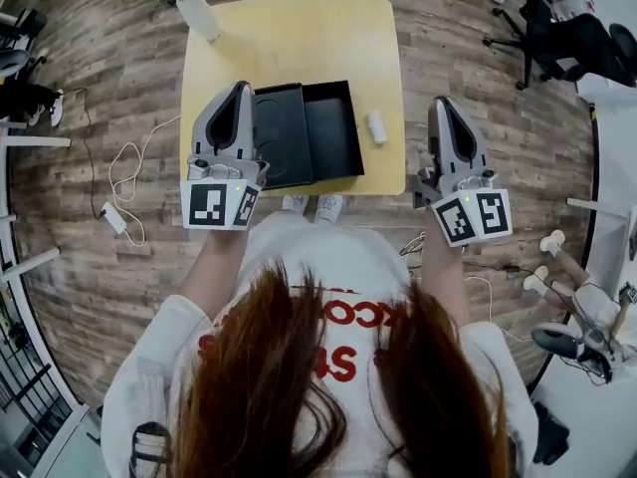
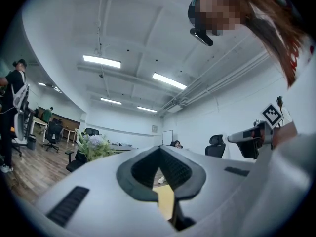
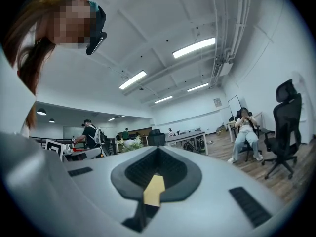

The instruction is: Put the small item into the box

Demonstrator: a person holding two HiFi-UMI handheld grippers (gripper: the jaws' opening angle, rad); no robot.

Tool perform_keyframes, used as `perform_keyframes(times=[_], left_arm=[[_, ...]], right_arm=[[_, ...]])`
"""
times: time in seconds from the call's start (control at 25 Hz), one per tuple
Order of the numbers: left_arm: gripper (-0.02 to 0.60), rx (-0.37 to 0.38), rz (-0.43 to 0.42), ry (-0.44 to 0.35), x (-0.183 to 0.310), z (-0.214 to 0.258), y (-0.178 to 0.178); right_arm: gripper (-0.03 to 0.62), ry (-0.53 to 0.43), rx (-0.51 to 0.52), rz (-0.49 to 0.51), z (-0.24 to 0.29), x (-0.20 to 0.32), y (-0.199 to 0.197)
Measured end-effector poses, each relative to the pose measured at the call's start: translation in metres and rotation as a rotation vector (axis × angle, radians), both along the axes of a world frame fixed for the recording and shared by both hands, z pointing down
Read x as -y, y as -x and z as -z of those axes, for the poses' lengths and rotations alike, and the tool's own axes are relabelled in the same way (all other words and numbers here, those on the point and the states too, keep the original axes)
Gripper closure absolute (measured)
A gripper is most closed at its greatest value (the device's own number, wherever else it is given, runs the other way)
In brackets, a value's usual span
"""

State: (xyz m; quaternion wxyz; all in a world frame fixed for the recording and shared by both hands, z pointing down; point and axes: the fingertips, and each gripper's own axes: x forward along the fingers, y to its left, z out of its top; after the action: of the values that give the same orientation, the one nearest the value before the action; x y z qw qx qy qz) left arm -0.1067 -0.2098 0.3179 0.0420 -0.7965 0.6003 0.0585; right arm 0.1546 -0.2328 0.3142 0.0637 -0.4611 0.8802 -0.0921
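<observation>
Table [image 1: 299, 43]: two black box halves [image 1: 331, 130], one white item [image 1: 376, 126].

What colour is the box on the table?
The box is black. The head view shows it best.

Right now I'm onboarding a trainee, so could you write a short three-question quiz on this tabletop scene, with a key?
1. True or false: the small white item already lies inside the open black box.
2. Where does the vase of flowers stand? A: on the far left corner of the yellow table. B: inside the box. C: on the floor.
3. What do the left gripper and the right gripper hold?
Key: 1 false, it lies on the table to the right of the box. 2 A. 3 nothing; both have their jaws shut and empty.
</observation>
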Motion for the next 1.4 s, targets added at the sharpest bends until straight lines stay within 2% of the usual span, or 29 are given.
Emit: perform_keyframes(times=[0.28, 0.64, 0.92, 1.0, 1.2, 1.4], left_arm=[[0.583, -0.006, -0.021, 0.073, 0.013, -0.033, 0.000], [0.583, 0.005, 0.007, 0.147, 0.020, -0.068, 0.014], [0.583, 0.022, 0.015, 0.198, 0.014, -0.088, 0.019], [0.583, 0.023, 0.018, 0.207, 0.011, -0.091, 0.021], [0.583, 0.026, 0.028, 0.225, 0.012, -0.094, 0.025], [0.583, 0.028, 0.043, 0.220, 0.007, -0.093, 0.032]], right_arm=[[0.588, 0.172, -0.091, -0.003, -0.069, 0.015, 0.007], [0.584, 0.388, -0.282, 0.054, -0.193, 0.025, 0.017], [0.456, 0.545, -0.411, 0.094, -0.277, 0.023, 0.023], [0.424, 0.577, -0.453, 0.101, -0.294, 0.022, 0.026], [0.413, 0.636, -0.531, 0.119, -0.321, 0.028, 0.029], [0.461, 0.625, -0.527, 0.120, -0.324, 0.025, 0.031]])
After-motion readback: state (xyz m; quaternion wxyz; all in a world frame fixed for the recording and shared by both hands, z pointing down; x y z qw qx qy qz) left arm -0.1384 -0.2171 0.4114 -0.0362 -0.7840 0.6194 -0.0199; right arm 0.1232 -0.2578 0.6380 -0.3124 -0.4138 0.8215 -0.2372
